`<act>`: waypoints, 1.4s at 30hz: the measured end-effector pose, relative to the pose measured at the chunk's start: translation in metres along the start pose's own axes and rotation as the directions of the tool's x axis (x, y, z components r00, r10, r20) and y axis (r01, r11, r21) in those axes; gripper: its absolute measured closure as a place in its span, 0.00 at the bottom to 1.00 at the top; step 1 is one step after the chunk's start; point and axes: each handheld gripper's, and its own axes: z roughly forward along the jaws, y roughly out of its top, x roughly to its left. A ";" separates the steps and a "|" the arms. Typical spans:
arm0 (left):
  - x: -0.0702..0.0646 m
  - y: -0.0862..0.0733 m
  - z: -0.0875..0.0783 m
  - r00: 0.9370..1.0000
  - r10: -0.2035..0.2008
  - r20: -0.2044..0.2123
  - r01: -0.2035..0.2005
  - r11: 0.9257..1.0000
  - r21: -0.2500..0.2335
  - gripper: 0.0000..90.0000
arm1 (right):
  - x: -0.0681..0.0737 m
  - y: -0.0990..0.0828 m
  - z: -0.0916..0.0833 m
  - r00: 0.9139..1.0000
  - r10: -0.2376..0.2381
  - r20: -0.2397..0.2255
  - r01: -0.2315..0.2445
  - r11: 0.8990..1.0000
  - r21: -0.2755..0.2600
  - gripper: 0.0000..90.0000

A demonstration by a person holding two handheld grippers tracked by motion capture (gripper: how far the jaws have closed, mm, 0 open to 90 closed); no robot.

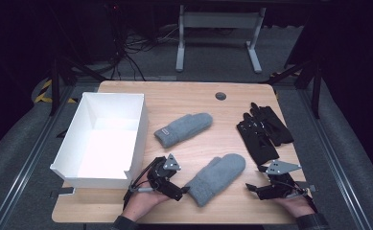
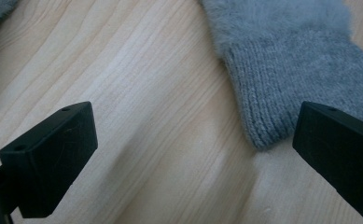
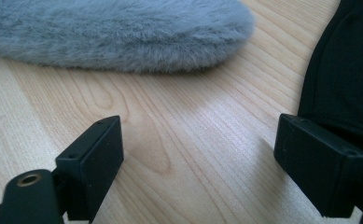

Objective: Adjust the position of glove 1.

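Both jaws spread wide: the left hand-held gripper (image 1: 186,190) sits at the near grey mitten (image 1: 216,178) cuff (not gripping), the right hand-held gripper (image 1: 249,188) empty over the counter (image 1: 189,93).

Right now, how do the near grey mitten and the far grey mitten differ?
The near grey mitten lies between the two tongs, cuff toward the person; the far grey mitten lies mid-table beside the white box. The far one shows a small label on its cuff; the near one shows none. Both are fluffy, grey and flat on the table.
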 end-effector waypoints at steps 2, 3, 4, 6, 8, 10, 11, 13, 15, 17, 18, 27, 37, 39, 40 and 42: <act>0.003 0.004 -0.001 1.000 -0.017 -0.002 0.017 1.000 -0.003 0.01 | 0.000 0.000 0.000 1.000 0.000 0.000 0.000 1.000 0.000 0.18; 0.005 0.007 -0.002 1.000 -0.027 -0.005 0.026 1.000 -0.006 0.02 | 0.000 0.000 0.000 1.000 0.000 0.000 0.000 1.000 0.000 0.17; 0.006 0.009 -0.003 1.000 -0.029 -0.005 0.029 0.999 -0.013 0.02 | 0.000 0.000 0.000 1.000 0.000 0.001 0.000 1.000 -0.001 0.17; 0.008 0.014 -0.004 1.000 -0.029 -0.010 0.028 0.999 -0.025 0.03 | 0.000 0.000 0.000 1.000 0.000 0.000 0.000 1.000 -0.001 0.17; 0.010 0.021 -0.003 0.999 -0.029 -0.014 0.029 0.999 -0.036 0.04 | 0.001 0.000 0.000 1.000 0.000 0.000 0.000 1.000 -0.001 0.17; 0.012 0.028 -0.002 0.999 -0.028 -0.023 0.027 0.999 -0.036 0.04 | 0.001 0.000 0.000 1.000 0.000 -0.001 0.000 1.000 -0.001 0.17; 0.013 0.032 -0.002 0.999 -0.025 -0.028 0.024 0.999 -0.040 0.05 | 0.001 0.000 0.000 1.000 0.000 -0.001 0.000 1.000 -0.001 0.17; 0.015 0.038 0.000 0.999 -0.025 -0.030 0.023 0.998 -0.053 0.06 | 0.001 0.000 0.000 1.000 -0.001 0.000 0.001 1.000 0.001 0.17; 0.017 0.044 0.002 0.999 -0.027 -0.042 0.025 0.998 -0.056 0.07 | 0.001 0.000 0.000 1.000 -0.001 -0.001 0.001 1.000 -0.001 0.17; 0.022 0.051 0.005 0.999 -0.024 -0.044 0.022 0.998 -0.056 0.08 | 0.001 0.000 0.000 1.000 0.000 -0.001 0.000 1.000 -0.001 0.17; 0.024 0.054 0.005 0.999 -0.021 -0.040 0.019 0.998 -0.057 0.12 | 0.001 0.000 0.000 1.000 0.000 -0.001 0.000 1.000 0.000 0.17; 0.046 0.076 0.016 0.996 -0.021 -0.092 0.017 0.999 -0.048 0.17 | 0.000 0.000 0.000 1.000 -0.002 -0.001 0.002 1.000 0.001 0.17; 0.082 0.095 0.027 0.992 -0.052 -0.119 0.045 0.997 -0.059 0.19 | 0.000 0.000 0.000 1.000 -0.002 -0.001 0.002 1.000 0.001 0.17; 0.089 0.099 0.030 0.991 -0.058 -0.124 0.051 0.997 -0.053 0.19 | 0.000 0.000 0.000 1.000 -0.002 -0.001 0.002 1.000 0.001 0.17; 0.093 0.101 0.032 0.990 -0.056 -0.129 0.051 0.998 -0.047 0.19 | 0.000 0.000 0.000 1.000 -0.003 -0.001 0.003 1.000 0.001 0.17; 0.099 0.105 0.035 0.988 -0.055 -0.142 0.050 0.998 -0.041 0.19 | 0.000 0.000 0.000 1.000 -0.003 -0.001 0.003 1.000 0.001 0.17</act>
